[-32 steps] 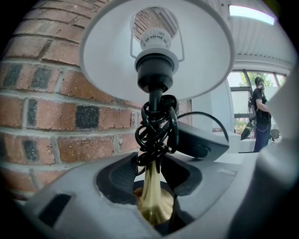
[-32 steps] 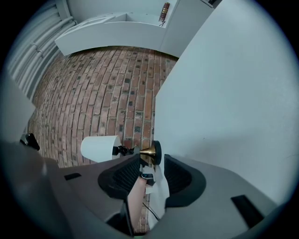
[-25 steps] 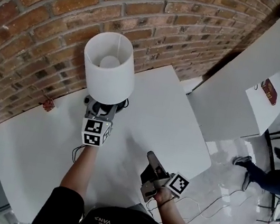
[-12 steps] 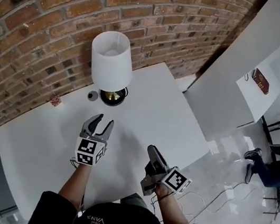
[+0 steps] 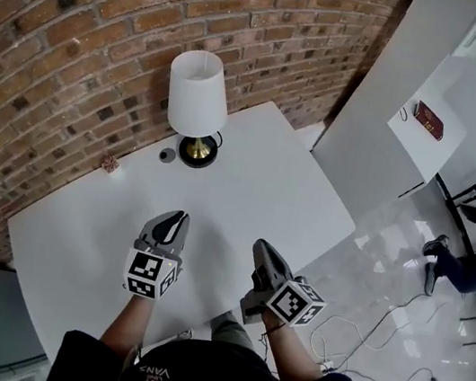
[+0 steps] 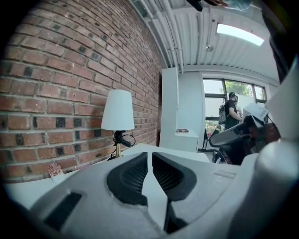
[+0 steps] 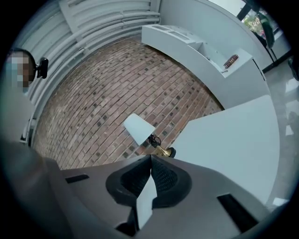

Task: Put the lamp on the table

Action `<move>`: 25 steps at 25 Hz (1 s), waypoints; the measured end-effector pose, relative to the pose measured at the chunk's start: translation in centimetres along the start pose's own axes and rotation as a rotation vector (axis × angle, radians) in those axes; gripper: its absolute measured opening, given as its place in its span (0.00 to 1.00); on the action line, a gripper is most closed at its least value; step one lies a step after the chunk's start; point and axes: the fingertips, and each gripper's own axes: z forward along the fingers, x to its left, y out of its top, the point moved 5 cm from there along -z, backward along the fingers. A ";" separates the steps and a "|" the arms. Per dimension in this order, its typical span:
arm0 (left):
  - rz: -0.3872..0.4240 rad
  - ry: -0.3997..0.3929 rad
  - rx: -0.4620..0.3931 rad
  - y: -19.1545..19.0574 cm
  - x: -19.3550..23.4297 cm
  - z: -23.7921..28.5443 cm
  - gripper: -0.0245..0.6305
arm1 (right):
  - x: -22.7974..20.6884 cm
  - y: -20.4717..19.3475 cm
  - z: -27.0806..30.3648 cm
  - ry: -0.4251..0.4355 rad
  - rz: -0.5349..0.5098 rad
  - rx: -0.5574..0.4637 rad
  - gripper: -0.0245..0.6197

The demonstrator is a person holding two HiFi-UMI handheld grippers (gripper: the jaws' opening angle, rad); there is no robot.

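**White surface by a brick wall: lamp set down, both grippers back**

A white surface (image 5: pixel 265 190) stands against a curved brick wall (image 5: pixel 82 39), seen from above. The lamp (image 5: pixel 197 109) stands upright at the far edge of the surface, close to the wall, with its white shade over a brass stem and a dark round base. A small round thing (image 5: pixel 167 155) lies just left of the base.

A second ago the left gripper (image 5: pixel 178 217) was right up at the lamp's base, under the shade. It has since pulled back to the near side, well apart from the lamp. Its jaws are closing, with only a thin slit left between the pads and nothing in it. The right gripper (image 5: pixel 260 246) hovers beside it on the near right, about where it was. Its jaws, spread wide a moment ago, are now clenched together and empty.

Nothing touches the lamp, and it stands on its own. The placing looks finished; both grippers seem to be coming to rest.
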 end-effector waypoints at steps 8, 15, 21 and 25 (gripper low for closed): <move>-0.005 -0.097 -0.045 0.6 -3.0 -6.4 0.05 | 4.4 -2.6 -4.3 -0.034 -0.183 -0.043 0.04; -0.027 -0.141 -0.023 -0.1 -4.7 -11.3 0.05 | 7.8 -5.3 -7.5 -0.069 -0.332 -0.040 0.04; -0.005 -0.162 -0.021 -0.4 -5.9 -14.8 0.05 | 9.4 -7.4 -9.6 -0.091 -0.360 -0.039 0.04; -0.006 -0.164 -0.025 -0.9 -6.4 -16.6 0.05 | 10.1 -8.8 -10.6 -0.106 -0.382 -0.029 0.04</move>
